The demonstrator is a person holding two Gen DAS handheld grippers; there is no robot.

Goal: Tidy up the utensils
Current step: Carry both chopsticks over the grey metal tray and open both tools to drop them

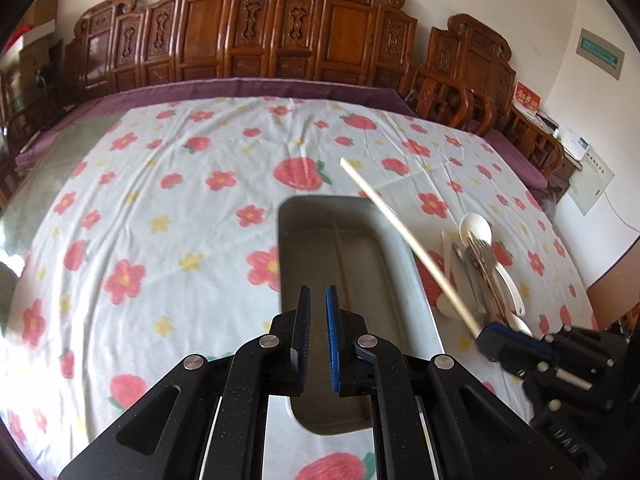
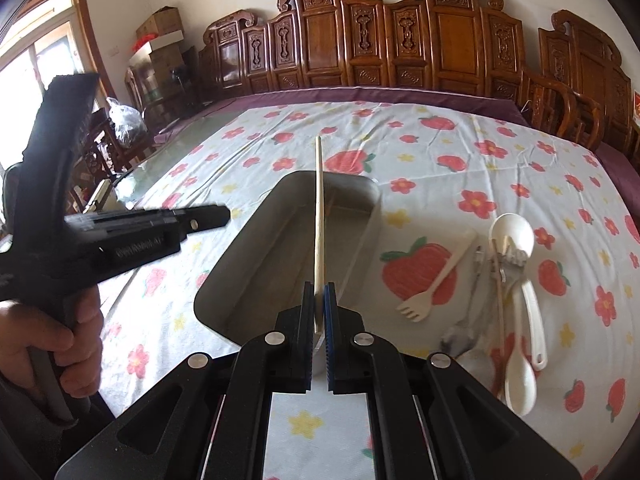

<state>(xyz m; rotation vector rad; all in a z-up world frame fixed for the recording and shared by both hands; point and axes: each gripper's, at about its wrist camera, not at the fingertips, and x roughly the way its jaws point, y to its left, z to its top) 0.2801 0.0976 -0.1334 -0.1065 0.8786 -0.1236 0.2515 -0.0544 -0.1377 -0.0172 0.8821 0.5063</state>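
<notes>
A pale chopstick [image 2: 319, 216] is clamped between the right gripper [image 2: 319, 308] fingers above the grey tray [image 2: 256, 264]; the left gripper [image 1: 318, 304] is held slightly parted, empty.

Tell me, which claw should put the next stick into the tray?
The right claw. It already grips a pale chopstick angled over the gray tray. The left claw holds nothing; its jaws stand slightly apart above the tray.

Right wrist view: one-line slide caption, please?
Right gripper holds a chopstick above the grey tray; spoons and forks wait alongside.
</notes>
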